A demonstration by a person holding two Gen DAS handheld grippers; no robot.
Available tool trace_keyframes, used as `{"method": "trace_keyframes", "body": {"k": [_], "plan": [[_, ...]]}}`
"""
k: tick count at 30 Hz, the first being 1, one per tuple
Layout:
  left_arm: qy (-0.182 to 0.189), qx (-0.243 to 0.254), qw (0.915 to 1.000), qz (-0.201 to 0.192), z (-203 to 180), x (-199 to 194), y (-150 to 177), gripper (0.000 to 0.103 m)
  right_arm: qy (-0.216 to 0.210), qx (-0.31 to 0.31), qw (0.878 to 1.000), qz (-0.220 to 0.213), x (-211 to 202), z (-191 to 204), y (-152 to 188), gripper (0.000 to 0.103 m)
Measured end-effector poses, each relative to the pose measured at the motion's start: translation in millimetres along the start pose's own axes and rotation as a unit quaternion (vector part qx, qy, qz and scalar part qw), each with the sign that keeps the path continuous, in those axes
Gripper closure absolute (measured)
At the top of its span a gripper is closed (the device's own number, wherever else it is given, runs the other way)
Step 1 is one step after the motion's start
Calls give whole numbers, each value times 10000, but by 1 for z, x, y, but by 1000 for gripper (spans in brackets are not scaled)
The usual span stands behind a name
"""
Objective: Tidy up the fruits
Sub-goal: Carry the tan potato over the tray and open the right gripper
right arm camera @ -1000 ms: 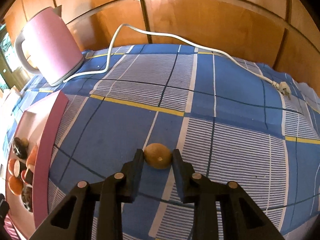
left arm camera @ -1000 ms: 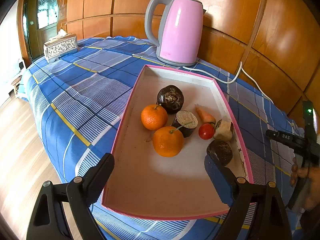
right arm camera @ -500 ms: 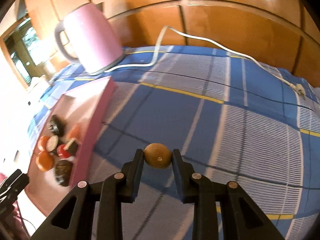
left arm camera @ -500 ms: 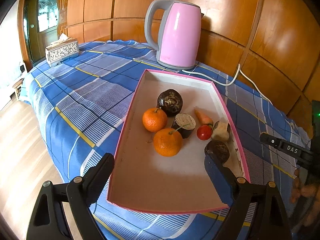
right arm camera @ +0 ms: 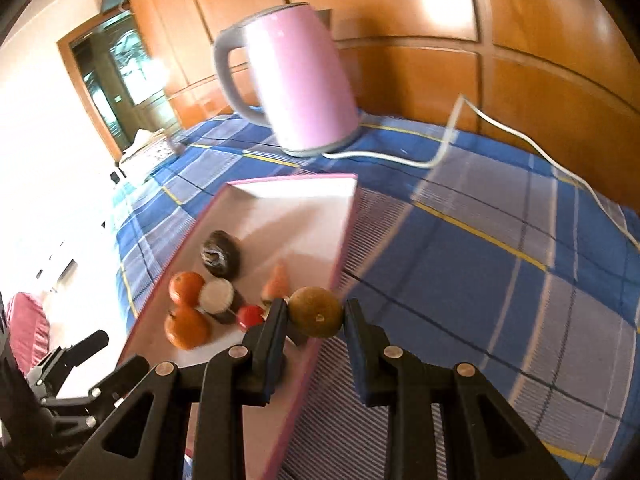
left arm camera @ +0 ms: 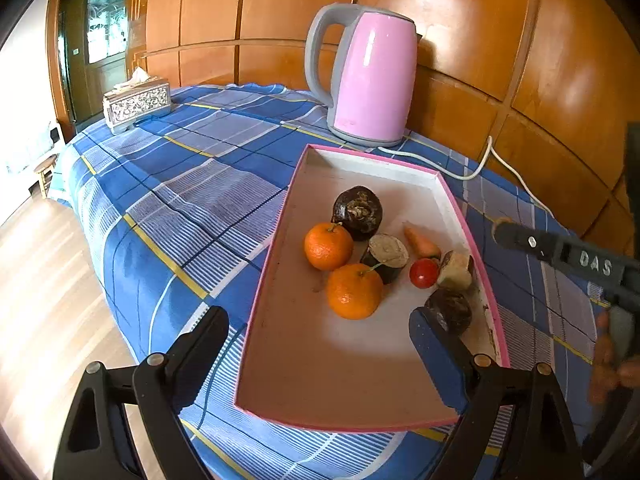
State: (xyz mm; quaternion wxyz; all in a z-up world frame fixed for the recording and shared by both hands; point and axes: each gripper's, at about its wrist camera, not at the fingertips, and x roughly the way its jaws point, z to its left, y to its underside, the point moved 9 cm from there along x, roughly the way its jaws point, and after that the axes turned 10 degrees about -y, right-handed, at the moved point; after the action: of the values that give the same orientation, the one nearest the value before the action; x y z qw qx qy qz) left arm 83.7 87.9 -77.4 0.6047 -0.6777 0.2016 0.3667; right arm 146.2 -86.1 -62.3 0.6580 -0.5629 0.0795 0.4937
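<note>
A pink-rimmed tray [left arm camera: 276, 236] lies on the blue checked cloth. It holds two oranges [left arm camera: 329, 245] [left arm camera: 354, 290], dark round fruits [left arm camera: 357, 212], a small tomato [left arm camera: 424, 273] and a carrot piece [left arm camera: 421, 241]. My right gripper [right arm camera: 315, 317] is shut on a small brown round fruit [right arm camera: 316, 312] and holds it in the air over the tray's right rim [right arm camera: 340, 248]. It shows in the left wrist view [left arm camera: 560, 256] at the right. My left gripper [left arm camera: 316, 340] is open and empty at the tray's near end.
A pink kettle [left arm camera: 370, 80] stands behind the tray, its white cord [right arm camera: 500, 132] trailing right across the cloth. A tissue box [left arm camera: 136, 102] sits at the far left corner. Wood panelling backs the table. The table's left edge drops to a wooden floor.
My right gripper has lifted the brown fruit off the cloth and carried it left to the tray's rim. My left gripper has drawn back a little and stays open.
</note>
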Motion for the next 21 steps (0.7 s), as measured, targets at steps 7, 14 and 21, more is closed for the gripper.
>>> {"method": "trace_keyframes", "body": {"k": [7, 14, 21], "plan": [[-30, -35, 10000, 21, 3, 3, 0, 11, -74, -228, 9997, 84, 25, 20, -21, 74], [-57, -67, 10000, 40, 7, 6, -1, 11, -67, -320, 9992, 244, 50, 29, -28, 74], [-65, -80, 9999, 63, 7, 7, 0, 11, -51, -374, 9985, 401, 62, 31, -21, 74]]}}
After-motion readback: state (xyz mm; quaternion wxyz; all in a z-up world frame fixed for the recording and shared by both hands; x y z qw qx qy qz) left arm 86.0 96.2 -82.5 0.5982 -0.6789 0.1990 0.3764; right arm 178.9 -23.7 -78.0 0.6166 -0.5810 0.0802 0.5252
